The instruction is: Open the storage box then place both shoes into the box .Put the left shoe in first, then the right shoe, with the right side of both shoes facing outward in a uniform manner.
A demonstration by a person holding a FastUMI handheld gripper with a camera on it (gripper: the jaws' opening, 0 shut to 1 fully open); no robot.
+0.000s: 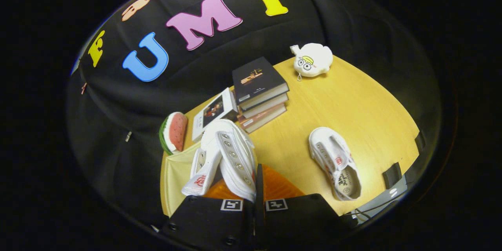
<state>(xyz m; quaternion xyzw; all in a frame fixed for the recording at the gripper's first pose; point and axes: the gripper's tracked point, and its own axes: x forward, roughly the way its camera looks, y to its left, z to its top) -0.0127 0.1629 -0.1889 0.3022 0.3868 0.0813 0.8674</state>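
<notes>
Wooden table [353, 110] — fingers [251, 188] pinch white shoe [229, 153].

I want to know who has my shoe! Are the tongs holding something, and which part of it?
Yes. The tongs are shut on one white shoe, pinching the side wall of its upper near the eyelets. The other shoe lies free on the table.

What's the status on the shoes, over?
Tongs shut on one white shoe, held over the orange box. Second shoe lies on the table. Nothing in the way.
</notes>
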